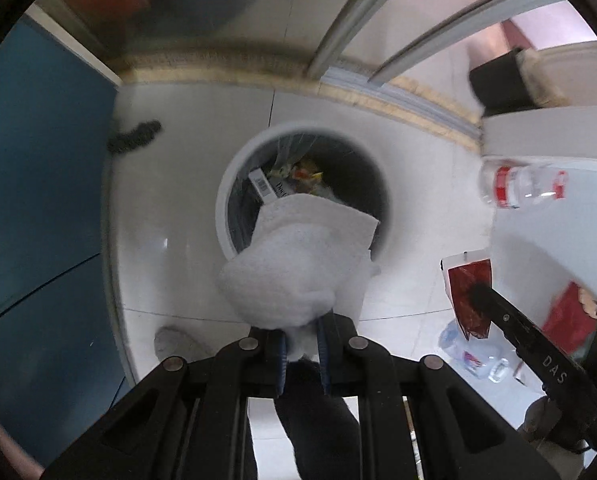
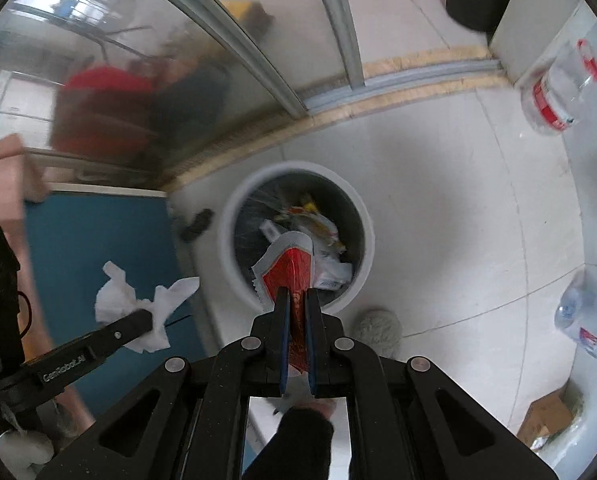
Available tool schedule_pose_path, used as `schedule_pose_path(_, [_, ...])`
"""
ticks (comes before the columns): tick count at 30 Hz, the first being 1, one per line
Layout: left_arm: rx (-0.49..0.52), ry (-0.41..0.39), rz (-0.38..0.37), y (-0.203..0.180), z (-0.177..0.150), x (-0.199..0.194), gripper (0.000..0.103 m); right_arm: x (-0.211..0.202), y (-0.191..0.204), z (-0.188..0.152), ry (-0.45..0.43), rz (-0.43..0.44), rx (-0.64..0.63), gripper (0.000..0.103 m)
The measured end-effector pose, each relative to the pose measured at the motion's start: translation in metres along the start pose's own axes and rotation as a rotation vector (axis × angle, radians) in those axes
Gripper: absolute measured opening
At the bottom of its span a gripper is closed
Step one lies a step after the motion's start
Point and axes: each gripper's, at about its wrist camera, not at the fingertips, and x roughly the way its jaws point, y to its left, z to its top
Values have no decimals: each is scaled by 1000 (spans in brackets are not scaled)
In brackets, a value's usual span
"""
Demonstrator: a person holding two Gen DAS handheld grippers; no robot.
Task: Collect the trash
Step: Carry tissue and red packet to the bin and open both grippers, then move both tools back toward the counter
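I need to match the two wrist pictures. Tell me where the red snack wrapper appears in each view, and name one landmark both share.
Left wrist view: the red snack wrapper hangs at lower right, pinched by the right gripper.
Right wrist view: the wrapper sits at centre, clamped between that gripper's fingers, over the bin's near rim.
Shared landmark: the round white trash bin on the floor, already holding rubbish.
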Motion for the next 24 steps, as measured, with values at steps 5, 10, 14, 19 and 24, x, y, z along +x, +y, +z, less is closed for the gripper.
schedule_pose_path(5, [7,44,20,7,22,61,10,95,-17,14,46,-43,-25,7])
schedule_pose_path(10, [11,51,42,16,24,81,10,145,-30,20,70,-73,-48,7])
schedule_pose_path(14, [-4,40,43,15,23,81,17,156,-33,23,86,-77,-55,7])
schedule_pose_path(19, [2,-5,56,14,24,71,28,152,-36,23,102,-94,-63,36])
schedule_pose_path(24, [3,-76,141,15,16,46,84,130,-32,20,63,-139,-104,72])
